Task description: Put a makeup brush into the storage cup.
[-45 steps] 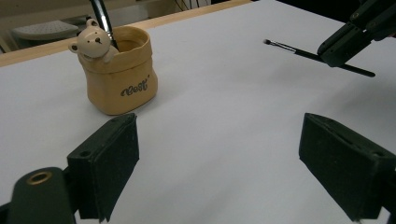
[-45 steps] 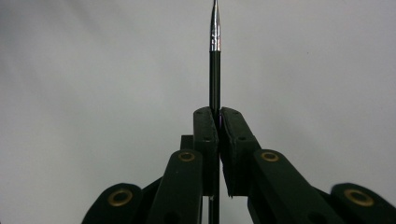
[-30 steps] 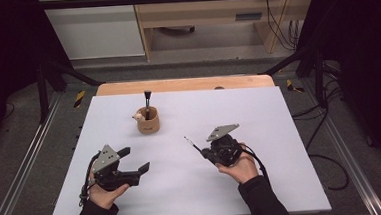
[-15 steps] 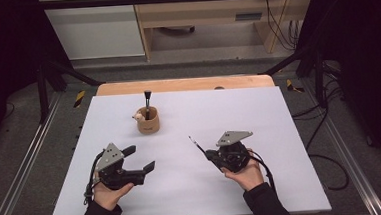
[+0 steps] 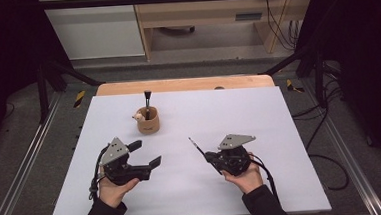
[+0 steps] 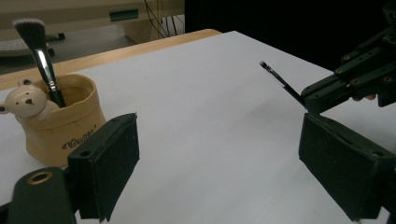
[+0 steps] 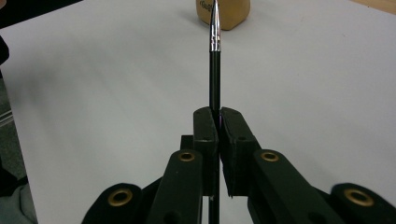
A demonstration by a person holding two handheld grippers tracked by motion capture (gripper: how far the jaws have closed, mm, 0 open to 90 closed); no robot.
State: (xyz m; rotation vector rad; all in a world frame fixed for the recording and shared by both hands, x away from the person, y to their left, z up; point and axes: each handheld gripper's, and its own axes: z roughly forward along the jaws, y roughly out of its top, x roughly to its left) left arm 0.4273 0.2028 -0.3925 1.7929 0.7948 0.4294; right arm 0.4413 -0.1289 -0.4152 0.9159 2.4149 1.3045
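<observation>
The thin brush (image 7: 215,56) is pinched at its handle end by your right claw (image 5: 213,158), whose jaws are pressed together on it. The brush points up and away toward the cup (image 5: 147,120), above the table's (image 5: 280,132) middle and nearer the near edge than the far one. The cup stands well apart from it, toward the far edge and left of centre, and already carries a larger brush (image 6: 41,51) and a small bear figure (image 6: 25,100) at its rim.

Risk 1: pivot in the grip. The jaws hold only a short length of a slim, round handle. Any side contact at the tip is likely to swing the brush between the pads or let it slide out.

Risk 2: missed opening. The bear and the larger brush take up part of the cup mouth. If you come in on that side, the tip may strike them and be deflected outside the rim.

Risk 3: tipped cup. The cup looks light and soft-walled. Pushing the tip against its wall could shift it or knock it over.

Your left claw (image 5: 146,155) is spread, holds nothing, and hovers near the near-left part of the table. Keep it out of the brush's path, or use it to steady the cup.
</observation>
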